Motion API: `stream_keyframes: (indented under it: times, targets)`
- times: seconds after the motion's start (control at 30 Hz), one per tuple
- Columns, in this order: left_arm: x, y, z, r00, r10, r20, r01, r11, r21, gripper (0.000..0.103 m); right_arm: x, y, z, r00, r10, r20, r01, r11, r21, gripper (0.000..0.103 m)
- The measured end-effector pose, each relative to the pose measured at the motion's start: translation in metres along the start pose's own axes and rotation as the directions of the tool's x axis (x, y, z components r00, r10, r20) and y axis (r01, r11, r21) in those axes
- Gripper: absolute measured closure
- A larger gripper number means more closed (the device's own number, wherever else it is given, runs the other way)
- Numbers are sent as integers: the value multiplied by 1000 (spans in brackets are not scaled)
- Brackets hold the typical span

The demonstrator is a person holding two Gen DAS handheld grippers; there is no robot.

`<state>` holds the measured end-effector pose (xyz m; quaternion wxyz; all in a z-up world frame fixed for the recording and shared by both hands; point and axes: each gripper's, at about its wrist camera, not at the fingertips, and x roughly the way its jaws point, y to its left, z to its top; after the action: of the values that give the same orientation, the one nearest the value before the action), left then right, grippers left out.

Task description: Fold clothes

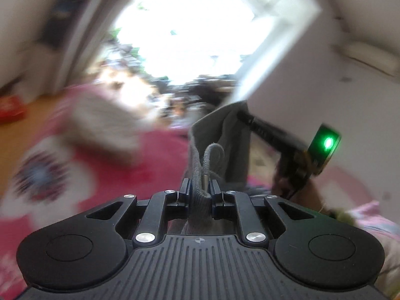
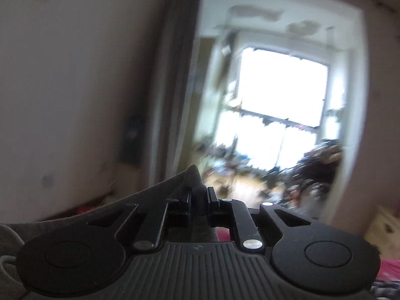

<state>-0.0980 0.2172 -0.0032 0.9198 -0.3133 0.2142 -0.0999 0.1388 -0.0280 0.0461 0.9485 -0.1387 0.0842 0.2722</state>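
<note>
A grey garment (image 1: 220,135) with a drawstring cord (image 1: 212,155) hangs lifted in the air. My left gripper (image 1: 200,187) is shut on its ribbed hem, the cloth pinched between both fingers. In the left wrist view the other gripper (image 1: 275,135) holds the garment's far corner, its green light (image 1: 328,143) glowing. Seen from the right wrist, my right gripper (image 2: 200,195) is shut on a fold of the same grey garment (image 2: 150,197), which drapes off to the left below the fingers. Both views are blurred by motion.
A pink bedspread (image 1: 155,155) with a white patterned patch (image 1: 42,175) lies below, with a pale blurred bundle (image 1: 105,127) on it. A bright window (image 2: 282,87) and cluttered doorway lie ahead. White walls stand on both sides; a wooden floor (image 1: 37,110) shows at left.
</note>
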Motion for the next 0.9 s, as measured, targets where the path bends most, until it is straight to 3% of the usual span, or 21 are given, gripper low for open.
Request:
stream_keyframes:
  times: [0.17,0.37,0.53,0.6,0.67,0.73,0.8,0.87,0.9]
  targets:
    - [-31,36,-7,989,146,-13,-146,987,-69,92,53,91,22,975,206,-87,-218,960,-175,90]
    - [-91,73,-21,959,277,-52,-282,933,-226,94,83,202,7,901,406,-153,-433,868,-243,90]
    - [-95,111,-42,918,367,-153,-396,879,-267,95,132,239,-35,836,449,-316,-512,846,-151,89]
    - [-87,128,-53,881,417,-222,-466,848,-253,93,152,253,-52,801,465,-378,-538,836,-110,86]
    - [-93,139,-61,861,439,-258,-500,822,-272,85,171,268,-69,761,481,-436,-560,825,-68,79]
    - [-106,140,-57,853,465,-237,-519,804,-290,81,180,264,-70,727,511,-459,-570,822,13,66]
    - [-118,130,-46,852,492,-181,-524,810,-263,72,179,241,-55,703,556,-444,-564,816,129,52]
    - [-120,121,-37,860,488,-150,-511,830,-223,69,171,222,-40,716,578,-393,-555,812,183,49]
    - [-114,118,-34,872,466,-147,-488,850,-197,69,166,212,-30,724,578,-377,-544,814,203,49]
